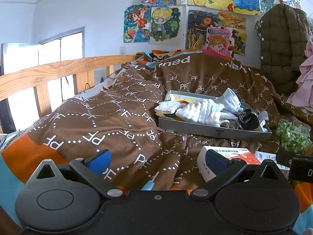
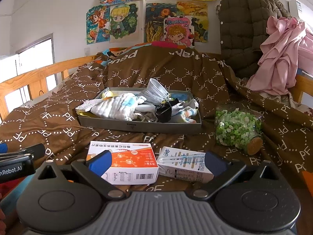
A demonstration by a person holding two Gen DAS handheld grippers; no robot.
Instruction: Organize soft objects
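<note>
Both tongs hang spread wide and pinch nothing.

From the left wrist view, the left gripper point(image 1: 156, 162) hovers low over the brown quilt point(image 1: 109, 117), its blue pads apart. The grey tray point(image 1: 215, 131) lies ahead and to its right, heaped with soft things: a white muslin cloth point(image 1: 203, 111), a dark sock point(image 1: 248, 119), a plastic bag point(image 1: 230, 98).

From the right wrist view, the right gripper point(image 2: 156, 162) faces that tray point(image 2: 140, 127) squarely. Just on the near side of the tray lie an orange-and-white box point(image 2: 125, 162) and a smaller carton point(image 2: 183, 164), with a corked jar of green bits point(image 2: 236, 127) beside the tray's right end.

The soft pieces already sit in the tray, loosely jumbled; this would fit either a pile awaiting sorting or a gathering just finished. Any next grasp would need a gentle pinch on one cloth layer only.
</note>
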